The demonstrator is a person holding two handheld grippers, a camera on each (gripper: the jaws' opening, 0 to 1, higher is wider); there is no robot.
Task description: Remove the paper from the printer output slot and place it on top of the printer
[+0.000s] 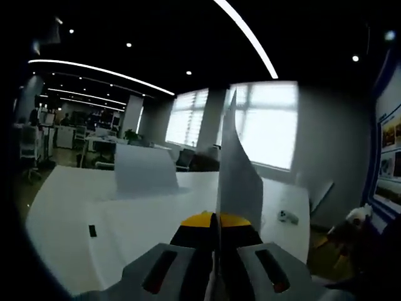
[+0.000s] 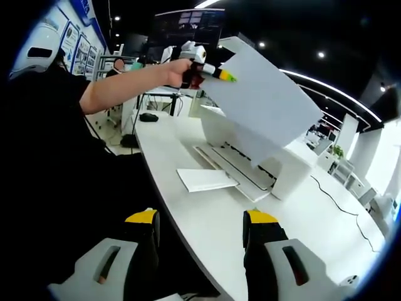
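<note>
No legible text — posters blurred.

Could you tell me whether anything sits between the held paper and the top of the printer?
Nothing visible does. The left gripper holds the paper in the air right above the printer, with only open space below it.

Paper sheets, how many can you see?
2. One large white paper sheet is pinched in the left claw, held up over the white box-shaped printer. One smaller white sheet lies flat on the white table beside the printer. More may be hidden inside.
</note>
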